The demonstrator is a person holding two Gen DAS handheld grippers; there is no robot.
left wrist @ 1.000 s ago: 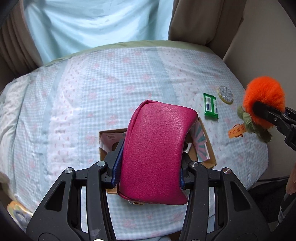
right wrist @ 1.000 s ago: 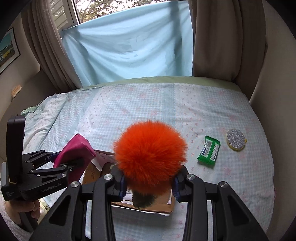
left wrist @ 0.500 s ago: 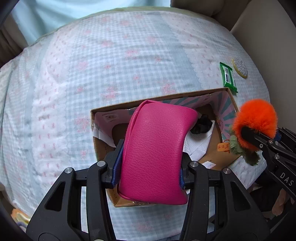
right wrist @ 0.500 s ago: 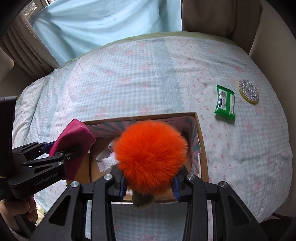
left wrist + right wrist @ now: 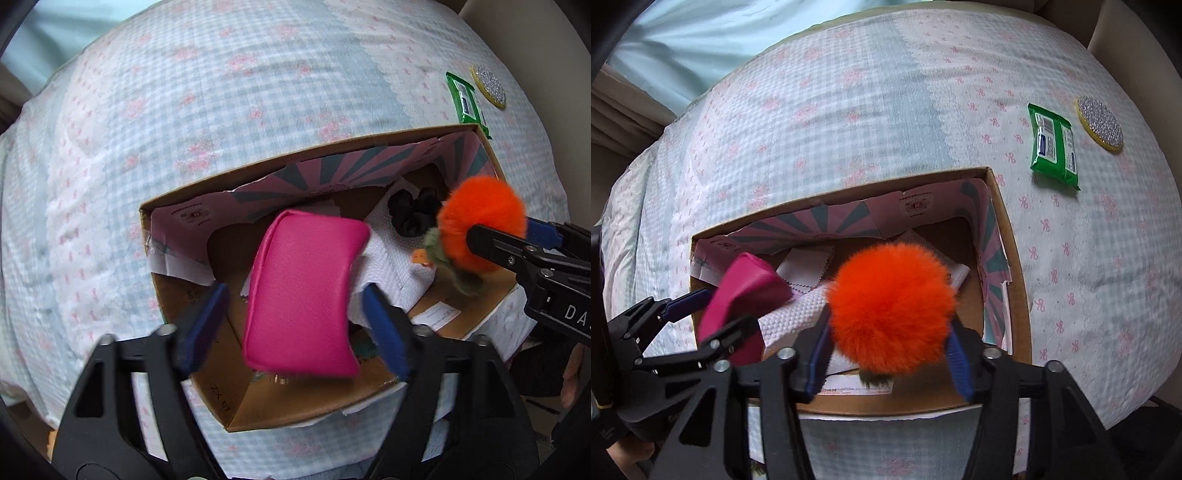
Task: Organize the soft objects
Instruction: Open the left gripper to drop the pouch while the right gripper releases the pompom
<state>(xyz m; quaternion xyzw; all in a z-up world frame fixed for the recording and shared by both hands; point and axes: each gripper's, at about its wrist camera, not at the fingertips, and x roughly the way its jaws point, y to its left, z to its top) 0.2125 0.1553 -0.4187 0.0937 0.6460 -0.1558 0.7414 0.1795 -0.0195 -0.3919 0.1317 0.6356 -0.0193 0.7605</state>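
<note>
A pink leather pouch [image 5: 301, 291] hangs loose between the fingers of my left gripper [image 5: 295, 325], which has opened, with gaps on both sides; it is over the open cardboard box [image 5: 236, 402]. The pouch also shows in the right wrist view [image 5: 742, 295]. My right gripper [image 5: 886, 350] is spread around an orange fluffy pompom [image 5: 892, 310] over the box's right part [image 5: 1004, 236]; I cannot tell whether its pads still touch it. The pompom also shows in the left wrist view [image 5: 480, 225].
The box holds white cloth [image 5: 388, 251] and a black scrunchie [image 5: 413, 210]. It sits on a checked bedspread [image 5: 886, 110]. A green wipes packet [image 5: 1052, 146] and a glittery round pad [image 5: 1100, 123] lie to the right of the box.
Both grippers came down over the box. My left gripper's jaws have opened and the pink pouch is loose. My right gripper's jaws have spread wider around the pompom.
</note>
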